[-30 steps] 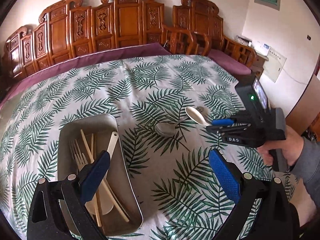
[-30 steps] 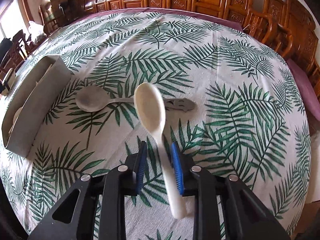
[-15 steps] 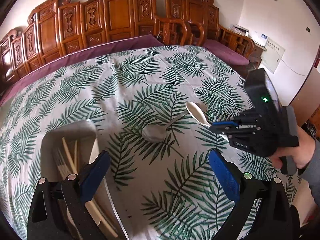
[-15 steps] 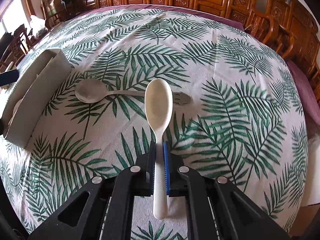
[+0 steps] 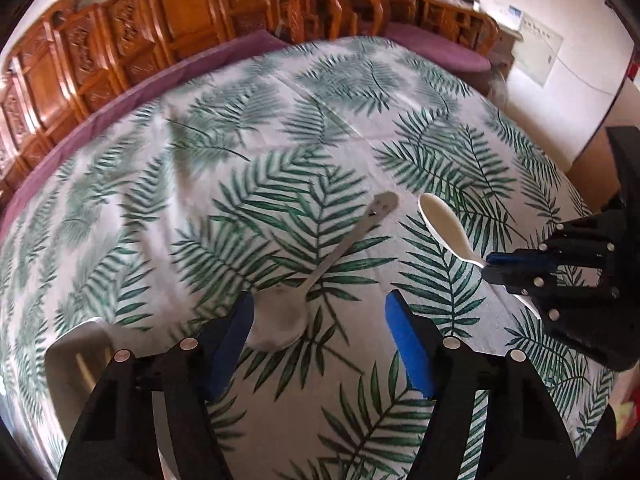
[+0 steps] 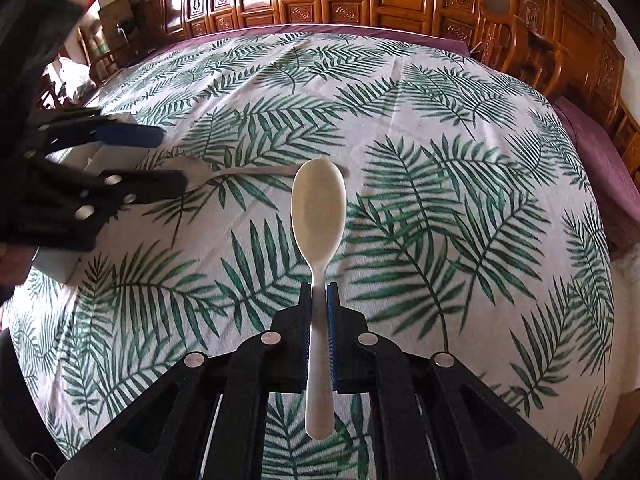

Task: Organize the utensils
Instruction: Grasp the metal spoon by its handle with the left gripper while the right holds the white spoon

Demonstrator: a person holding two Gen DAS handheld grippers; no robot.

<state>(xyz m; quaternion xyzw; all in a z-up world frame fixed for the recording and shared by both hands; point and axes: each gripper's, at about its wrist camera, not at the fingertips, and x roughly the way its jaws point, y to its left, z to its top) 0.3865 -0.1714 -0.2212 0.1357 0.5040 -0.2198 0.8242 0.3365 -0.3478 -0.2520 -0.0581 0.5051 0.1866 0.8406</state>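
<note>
My right gripper (image 6: 318, 292) is shut on the handle of a white plastic spoon (image 6: 318, 208) and holds it above the table, bowl pointing forward. The same spoon (image 5: 444, 228) and right gripper (image 5: 490, 266) show at the right of the left wrist view. My left gripper (image 5: 318, 320) is open, its fingers either side of the bowl of a metal spoon (image 5: 280, 320) that lies on the leaf-print tablecloth; its handle (image 5: 360, 232) points away. In the right wrist view the left gripper (image 6: 156, 156) hovers over that metal spoon (image 6: 248, 172).
A metal tray (image 5: 76, 352) holding utensils sits at the lower left, partly behind my left gripper; it also shows in the right wrist view (image 6: 116, 156). Carved wooden chairs (image 5: 200, 12) ring the round table's far edge.
My right gripper closed on the white spoon and lifted it. My left gripper moved from over the tray to the right and forward, down around the metal spoon's bowl.
</note>
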